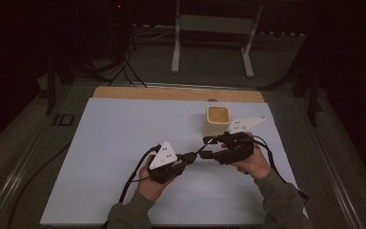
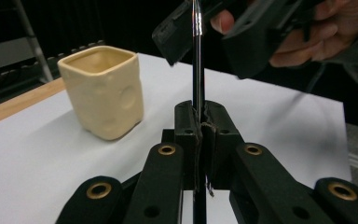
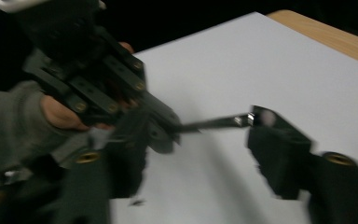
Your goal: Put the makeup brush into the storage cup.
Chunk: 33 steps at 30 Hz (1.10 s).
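Step in hand: pen transfer, L to R. L gripper (image 1: 188,157) is clenched on the pen (image 2: 196,70), gripping its lower end; the shaft stands up between the jaws, mid-table, near the cup (image 1: 218,120). R gripper (image 1: 208,147) sits at the pen's far end, jaws apart on either side of the tip, no firm contact yet; view is blurred. Next move, prob.: R closes fully on the shaft, then L lets go. Needs R aligned square w/ the shaft before release, else the pen slips.
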Available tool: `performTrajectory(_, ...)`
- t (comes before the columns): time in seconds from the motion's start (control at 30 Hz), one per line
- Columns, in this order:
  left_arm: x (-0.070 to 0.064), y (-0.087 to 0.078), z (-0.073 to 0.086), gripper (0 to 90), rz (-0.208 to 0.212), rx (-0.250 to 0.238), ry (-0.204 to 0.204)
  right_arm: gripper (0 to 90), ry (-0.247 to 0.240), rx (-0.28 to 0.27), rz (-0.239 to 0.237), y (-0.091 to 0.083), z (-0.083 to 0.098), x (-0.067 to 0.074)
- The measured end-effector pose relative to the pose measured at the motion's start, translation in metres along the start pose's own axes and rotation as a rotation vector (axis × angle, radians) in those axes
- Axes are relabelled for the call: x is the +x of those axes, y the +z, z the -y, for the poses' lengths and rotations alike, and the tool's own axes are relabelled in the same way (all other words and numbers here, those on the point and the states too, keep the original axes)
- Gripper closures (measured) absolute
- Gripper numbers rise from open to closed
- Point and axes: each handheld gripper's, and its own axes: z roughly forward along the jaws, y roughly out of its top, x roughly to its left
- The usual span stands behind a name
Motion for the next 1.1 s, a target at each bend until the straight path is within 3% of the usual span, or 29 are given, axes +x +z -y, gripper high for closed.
performTrajectory(0.03,-0.001,0.0,0.0,86.4,0.001,-0.008,0.0,47.6,0.002,-0.009,-0.011,0.0,0.0,-0.001)
performTrajectory(0.07,-0.001,0.001,-0.001,86.4,0.004,-0.013,0.0,57.0,0.004,-0.02,-0.038,0.001,0.0,-0.002)
performTrajectory(0.1,-0.002,0.001,-0.001,86.4,0.005,-0.014,0.001,57.0,0.004,-0.02,-0.038,0.001,0.0,-0.002)
performTrajectory(0.13,-0.002,0.002,-0.002,86.4,0.004,-0.015,0.004,65.6,0.002,-0.031,-0.06,0.0,-0.001,-0.003)
performTrajectory(0.17,-0.002,0.002,-0.002,86.4,0.009,-0.018,0.004,65.6,0.002,-0.031,-0.06,0.0,-0.001,-0.003)
performTrajectory(0.2,-0.003,0.002,-0.002,86.2,0.02,-0.013,0.007,74.2,-0.002,-0.043,-0.071,-0.001,-0.001,-0.003)
performTrajectory(0.27,-0.003,0.003,-0.002,85.9,0.021,-0.01,0.01,77.0,0.003,-0.049,-0.088,-0.001,-0.001,-0.005)
performTrajectory(0.33,-0.003,0.004,-0.001,76.8,-0.001,-0.004,0.008,84.6,-0.017,-0.054,-0.105,-0.002,-0.002,-0.003)
performTrajectory(0.37,-0.002,0.004,-0.001,76.8,-0.001,-0.005,0.0,84.6,-0.017,-0.054,-0.105,-0.002,-0.002,-0.003)
performTrajectory(0.5,-0.001,0.002,-0.002,47.8,-0.032,0.003,-0.011,85.0,-0.04,-0.035,-0.059,-0.004,-0.002,-0.002)
performTrajectory(0.63,0.003,-0.001,-0.001,41.1,-0.051,0.015,-0.028,85.0,-0.04,-0.033,-0.039,-0.008,-0.004,-0.003)
performTrajectory(0.67,0.004,-0.002,-0.001,36.0,-0.054,0.02,-0.036,85.0,-0.044,-0.034,-0.03,-0.01,-0.005,-0.003)
performTrajectory(0.93,0.01,-0.007,0.001,31.5,-0.08,0.047,-0.058,85.0,-0.049,-0.025,-0.006,-0.015,-0.006,-0.005)
performTrajectory(1.1,0.014,-0.009,0.002,30.0,-0.061,0.062,-0.089,84.9,-0.052,-0.02,0.01,-0.017,-0.007,-0.006)
